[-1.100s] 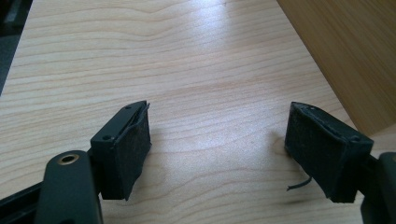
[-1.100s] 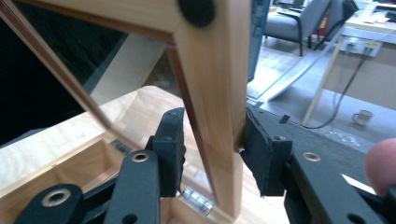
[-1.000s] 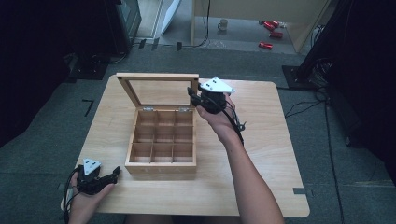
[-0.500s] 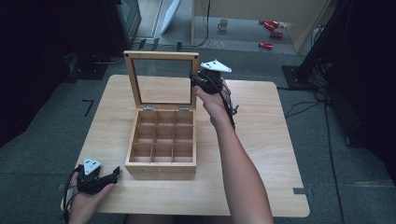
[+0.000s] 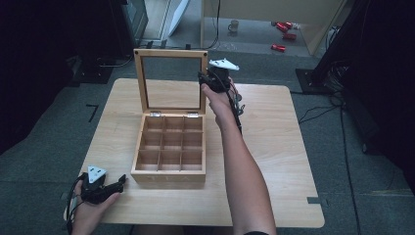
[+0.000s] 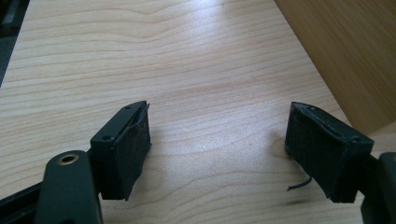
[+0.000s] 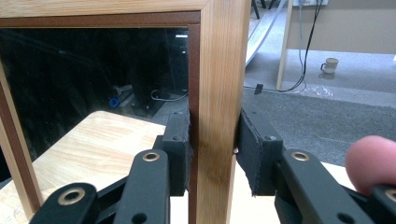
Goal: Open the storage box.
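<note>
The wooden box [image 5: 169, 152] sits at centre-left of the high view on the table [image 5: 274, 147], its nine open compartments facing up. Its glass-paned lid [image 5: 171, 81] stands upright from the hinged far edge, in the upper middle of the frame, with its long top rail running left to right.

The right gripper [image 5: 208, 82] is at the lid's right upright, just right of centre in the upper part of the frame. In the right gripper view that frame post [image 7: 219, 107] runs vertically up the middle, and the two black jaws close on it from either side, the left pad pressed against the wood and the right pad touching or very nearly so. So the lid lies straight ahead of this gripper, and any swing would turn about the hinge line below it.

The left gripper [image 5: 100, 186] rests at the lower left of the high view, near the box's front left corner, jaws spread wide over bare tabletop.
</note>
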`<action>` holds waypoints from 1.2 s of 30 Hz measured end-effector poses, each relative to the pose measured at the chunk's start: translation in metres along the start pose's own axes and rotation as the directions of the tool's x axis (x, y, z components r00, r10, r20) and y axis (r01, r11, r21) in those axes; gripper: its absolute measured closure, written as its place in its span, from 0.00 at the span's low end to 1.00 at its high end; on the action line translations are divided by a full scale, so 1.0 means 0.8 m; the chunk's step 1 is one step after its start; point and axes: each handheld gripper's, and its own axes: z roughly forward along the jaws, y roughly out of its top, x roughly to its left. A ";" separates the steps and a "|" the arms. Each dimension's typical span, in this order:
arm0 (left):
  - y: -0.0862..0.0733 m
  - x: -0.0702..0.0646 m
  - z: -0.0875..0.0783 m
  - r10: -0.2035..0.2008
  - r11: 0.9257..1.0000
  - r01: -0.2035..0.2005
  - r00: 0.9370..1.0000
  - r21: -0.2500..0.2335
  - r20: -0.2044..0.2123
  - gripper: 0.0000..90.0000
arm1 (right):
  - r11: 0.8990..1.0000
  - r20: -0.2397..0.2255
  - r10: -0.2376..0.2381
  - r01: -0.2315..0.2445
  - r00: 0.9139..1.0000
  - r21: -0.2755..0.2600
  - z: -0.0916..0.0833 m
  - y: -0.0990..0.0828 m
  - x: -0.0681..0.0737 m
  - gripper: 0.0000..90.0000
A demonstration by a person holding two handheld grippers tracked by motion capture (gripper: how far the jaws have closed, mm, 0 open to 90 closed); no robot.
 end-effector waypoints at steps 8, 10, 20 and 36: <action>0.000 0.000 0.000 0.000 1.000 0.000 1.000 0.000 0.000 0.25 | 1.000 0.021 0.008 -0.008 1.000 0.002 0.003 0.000 0.002 0.73; 0.000 0.000 0.000 0.000 1.000 0.000 1.000 0.000 0.000 0.26 | 1.000 0.017 0.014 -0.014 1.000 -0.002 0.001 0.001 0.003 0.71; 0.000 0.000 0.000 -0.002 1.000 0.002 1.000 0.000 0.000 0.25 | 1.000 -0.042 0.029 -0.029 0.999 0.011 -0.033 0.003 0.000 0.15; 0.000 0.000 0.000 -0.001 1.000 0.001 1.000 0.000 0.000 0.26 | 0.998 -0.054 -0.024 0.026 0.998 0.049 -0.116 -0.057 -0.036 0.03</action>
